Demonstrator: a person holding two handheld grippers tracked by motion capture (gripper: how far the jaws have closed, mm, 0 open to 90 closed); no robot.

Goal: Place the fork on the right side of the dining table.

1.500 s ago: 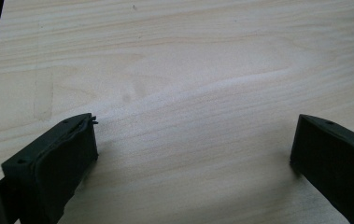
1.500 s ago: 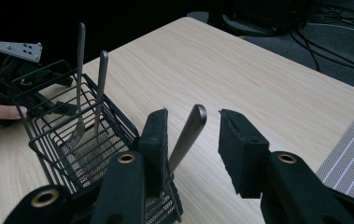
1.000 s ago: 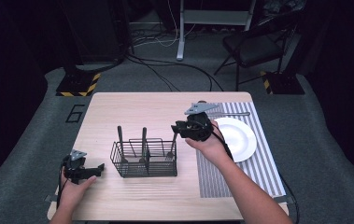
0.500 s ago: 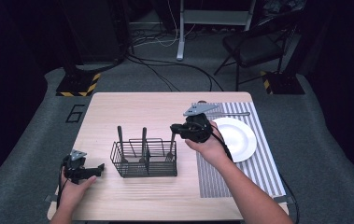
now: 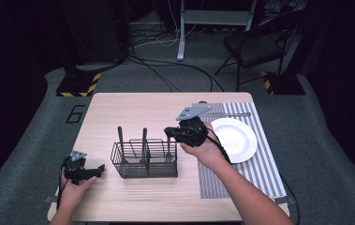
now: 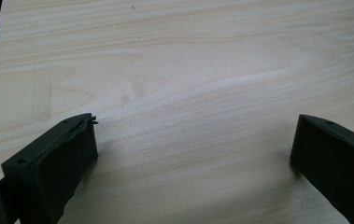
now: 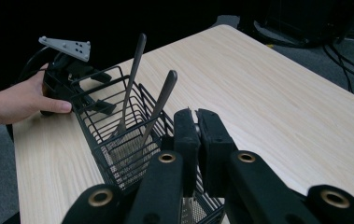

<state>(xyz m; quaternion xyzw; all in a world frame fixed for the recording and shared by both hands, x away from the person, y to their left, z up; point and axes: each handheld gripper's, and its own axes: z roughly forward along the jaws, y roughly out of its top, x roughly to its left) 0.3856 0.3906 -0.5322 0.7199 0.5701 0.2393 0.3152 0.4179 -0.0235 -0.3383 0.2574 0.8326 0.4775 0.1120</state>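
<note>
Right fingers: the right gripper [image 7: 197, 122] has just closed; its pads [image 7: 186, 140] are pressed on a thin metal handle [image 7: 196, 128] that barely shows between them, low in the middle of the right gripper view. What kind of utensil it is cannot be told.
Right gripper, from above: right gripper [image 5: 171, 132] sits mid-frame over the right end of the wire caddy [image 5: 144, 159], hand [image 5: 203, 145] behind it.
Left fingers: the left gripper [image 6: 193, 140] has its jaws spread wide with bare wood between them; in the high view it lies at lower left [image 5: 101, 168], well apart from the caddy.
Caddy: black wire, centre of the table; two dark handles [image 5: 120, 136] stand upright in its left part.
Surface: pale wooden table [image 5: 133, 108]; a grey striped mat [image 5: 255, 159] on its right side carries a white plate [image 5: 233, 139], and a piece of cutlery [image 5: 231, 114] lies at the mat's far edge.
Room: dark floor, cables, a chair [image 5: 255, 47] at upper right, yellow-black striped stand feet [image 5: 74, 84], a "6" mark left of the table.
High view alone: mat, plate, chair.
Right gripper view alone: the pinch itself, two utensils [image 7: 158, 112] leaning in the caddy [image 7: 118, 154], and the other hand's gripper [image 7: 67, 79] at upper left.
Left gripper view alone: wood grain up close.
</note>
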